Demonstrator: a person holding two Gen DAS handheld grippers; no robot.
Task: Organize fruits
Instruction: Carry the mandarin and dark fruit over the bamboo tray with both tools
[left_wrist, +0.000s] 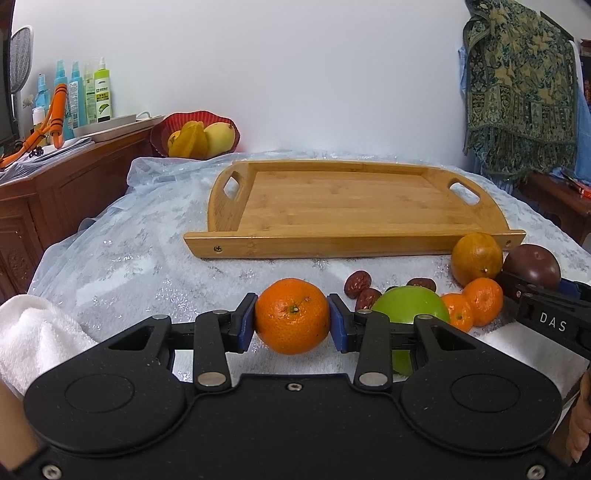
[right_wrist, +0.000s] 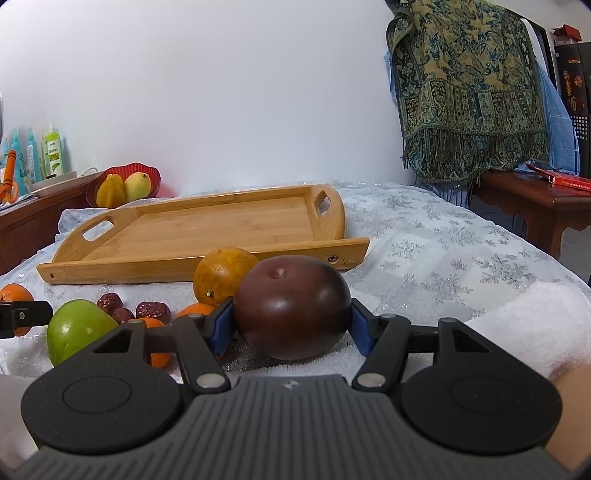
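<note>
Gripping: left gripper is pinching a tangerine between both blue pads, just above the cloth.
Right gripper: jaws are standing wider, clamping a dark purple fruit.
Tray: is sitting empty, just beyond the fruit pile.
Risk: round, smooth skins are liable to roll out of the pads during the carry.
Crowding: green apple and red dates are lying close enough to get knocked.

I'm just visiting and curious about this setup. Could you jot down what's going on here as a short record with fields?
left hand-held gripper: shut on an orange mandarin
right hand-held gripper: shut on a dark purple fruit
wooden tray: no fruit in it, behind the loose fruit
loose fruit on the cloth: green apple, large orange, two small mandarins, red dates
red bowl: yellow fruit, far left
</note>
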